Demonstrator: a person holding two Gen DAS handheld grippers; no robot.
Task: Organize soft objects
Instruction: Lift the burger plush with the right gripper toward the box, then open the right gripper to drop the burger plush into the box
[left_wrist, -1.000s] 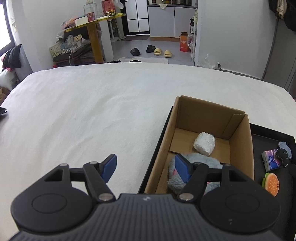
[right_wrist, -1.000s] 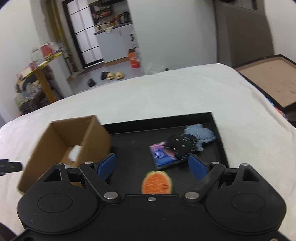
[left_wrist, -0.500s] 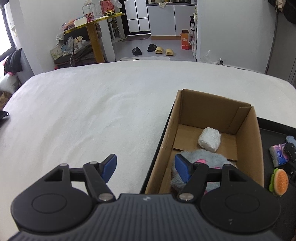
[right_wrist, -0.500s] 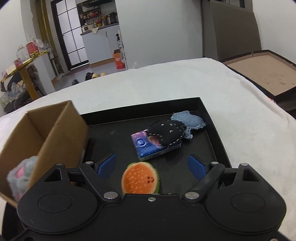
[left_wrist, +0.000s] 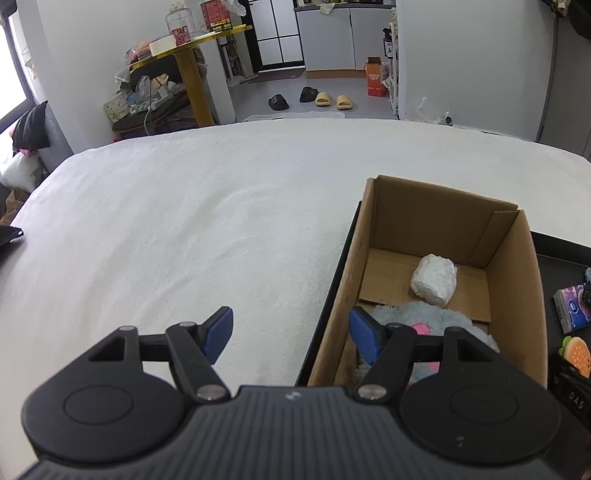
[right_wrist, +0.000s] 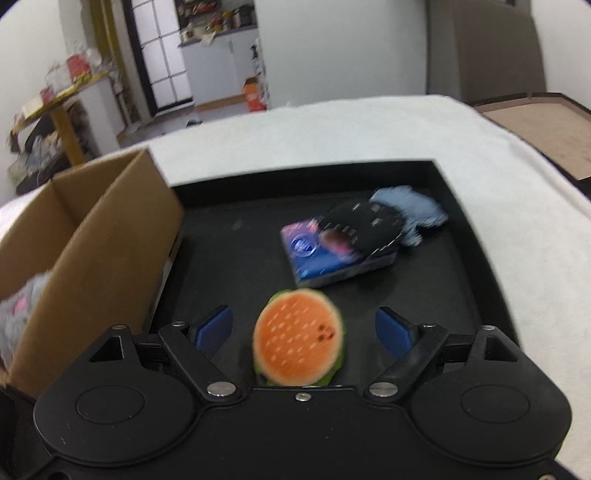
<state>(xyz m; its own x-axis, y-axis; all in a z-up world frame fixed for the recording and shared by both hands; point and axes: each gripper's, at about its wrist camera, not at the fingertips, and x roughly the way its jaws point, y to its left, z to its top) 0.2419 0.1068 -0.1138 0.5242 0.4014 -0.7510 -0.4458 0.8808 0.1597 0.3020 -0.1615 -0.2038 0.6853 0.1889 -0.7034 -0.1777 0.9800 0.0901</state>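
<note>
The right gripper points down into a black tray that lies on a white bed. Its blue pads are closing around a burger-shaped plush, which sits on the tray between them — a gap still shows on each side, so nothing is pinched. Just ahead of this gripper lies a blue tissue pack with a black cloth draped over it, and a pale blue fluffy piece touching behind. To its left stands a cardboard box.

The left gripper hovers with its pads spread and empty, astride the box's near left wall. Ahead of its right pad, inside the box, are a grey-and-pink plush and — farther in — a white bundle.
</note>
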